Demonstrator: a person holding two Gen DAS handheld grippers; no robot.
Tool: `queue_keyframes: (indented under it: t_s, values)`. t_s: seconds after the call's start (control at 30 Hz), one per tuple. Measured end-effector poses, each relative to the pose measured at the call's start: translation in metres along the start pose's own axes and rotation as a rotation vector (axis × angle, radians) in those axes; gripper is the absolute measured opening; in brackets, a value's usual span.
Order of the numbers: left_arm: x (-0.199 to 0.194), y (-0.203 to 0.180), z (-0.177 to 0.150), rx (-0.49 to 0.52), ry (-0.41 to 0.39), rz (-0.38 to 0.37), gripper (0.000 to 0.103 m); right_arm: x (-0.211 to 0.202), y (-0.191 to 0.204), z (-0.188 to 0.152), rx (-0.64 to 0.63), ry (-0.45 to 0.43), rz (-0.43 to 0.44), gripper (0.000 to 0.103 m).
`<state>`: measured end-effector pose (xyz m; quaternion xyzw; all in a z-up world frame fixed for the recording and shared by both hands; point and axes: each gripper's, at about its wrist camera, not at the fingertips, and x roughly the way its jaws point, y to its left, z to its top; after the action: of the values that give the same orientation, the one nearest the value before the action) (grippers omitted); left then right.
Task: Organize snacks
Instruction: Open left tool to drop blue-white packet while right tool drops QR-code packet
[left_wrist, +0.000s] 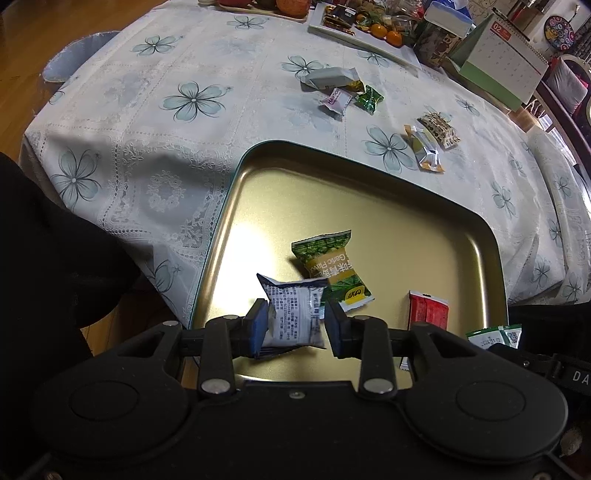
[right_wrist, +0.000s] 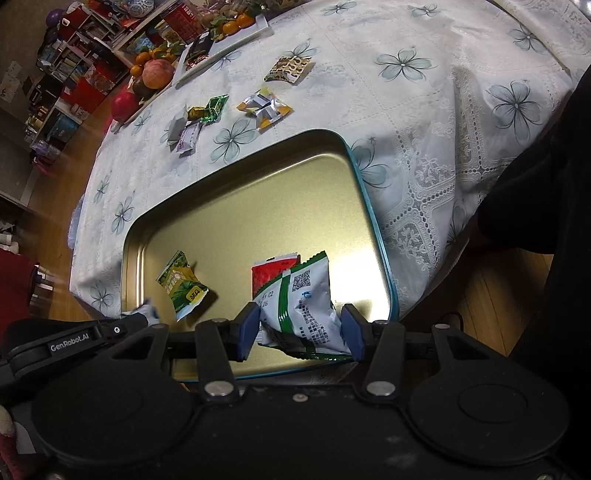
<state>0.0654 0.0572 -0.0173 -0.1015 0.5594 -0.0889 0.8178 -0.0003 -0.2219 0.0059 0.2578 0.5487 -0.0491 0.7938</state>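
Both packets hang over the tin (left_wrist: 221, 206), well inside its rim.

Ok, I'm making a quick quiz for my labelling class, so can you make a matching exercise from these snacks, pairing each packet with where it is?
Things:
1. blue-and-white packet
2. green-striped white packet
3. garlic-flavour green packet
4. leopard-print packet

Places:
A. on the tablecloth, outside the tin
B. between the fingers of the left hand-held gripper
C. lying loose on the floor of the gold tin
D. between the fingers of the right hand-held gripper

Pairs: 1-B, 2-D, 3-C, 4-A
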Motion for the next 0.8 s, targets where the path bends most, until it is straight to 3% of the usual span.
queue_keyframes:
  t_s: [0.8]
  values:
    - [-0.0004, -0.0041, -0.003, 0.03, 0.0, 0.006, 0.045, -0.0051, 0.0062, -0.0003, -0.038, -0.022, -0.007, 0.055]
